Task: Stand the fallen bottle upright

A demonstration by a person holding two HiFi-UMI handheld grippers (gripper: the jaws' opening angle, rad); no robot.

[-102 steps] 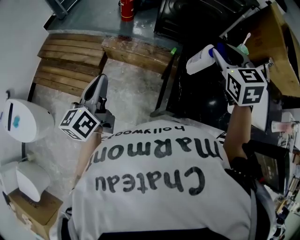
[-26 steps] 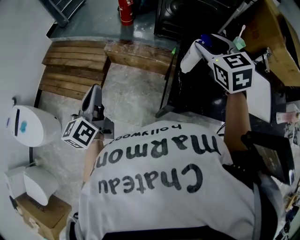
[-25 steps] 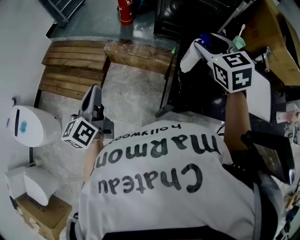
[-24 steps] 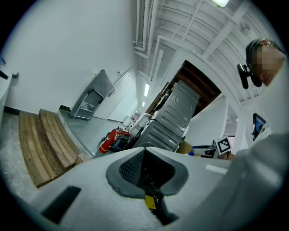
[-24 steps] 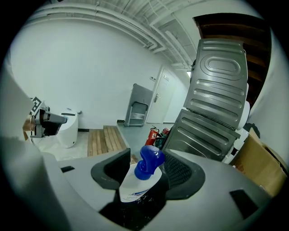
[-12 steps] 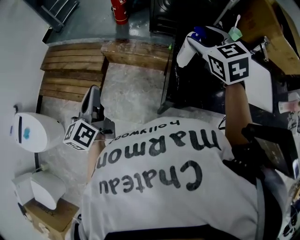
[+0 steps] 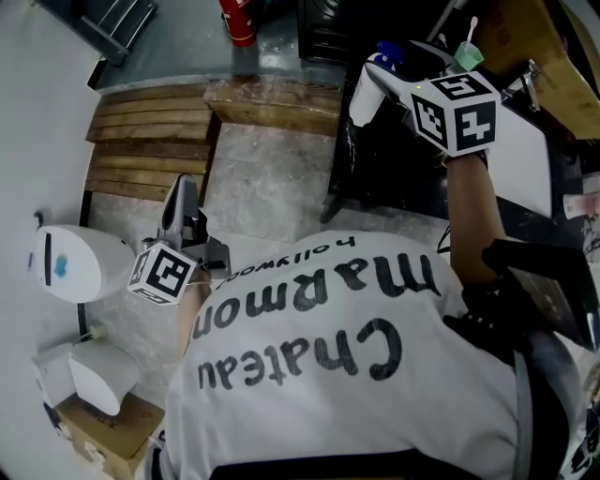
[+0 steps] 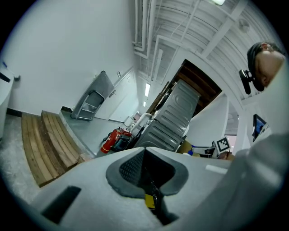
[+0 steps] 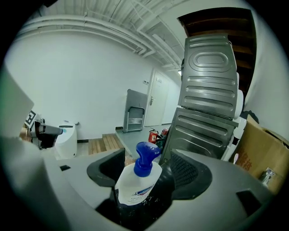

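Note:
A white bottle (image 9: 134, 186) with a blue pump top (image 9: 145, 158) stands upright on a dark wet surface, between the jaws of my right gripper (image 9: 143, 178). Those jaws are opening: a dark gap shows between the bottle and the right pad (image 9: 186, 170), and the left pad (image 9: 110, 169) is close beside the bottle. In the head view the bottle (image 7: 363, 94) is at the top, just ahead of the right gripper (image 7: 380, 80) and its marker cube. My left gripper (image 7: 180, 208) hangs low at the left over the floor, with its pads together and nothing between them.
A black table (image 7: 384, 183) carries the bottle. Behind it stand a grey metal machine (image 9: 207, 113) and a cardboard box (image 9: 257, 153). A wooden platform (image 7: 141, 141), a red fire extinguisher (image 7: 237, 17) and a white rounded unit (image 7: 70, 264) lie to the left.
The bottle, tilted in the right gripper four seconds ago, now stands more upright. The gripper and bottle sit higher in the head view. The left gripper has kept still.

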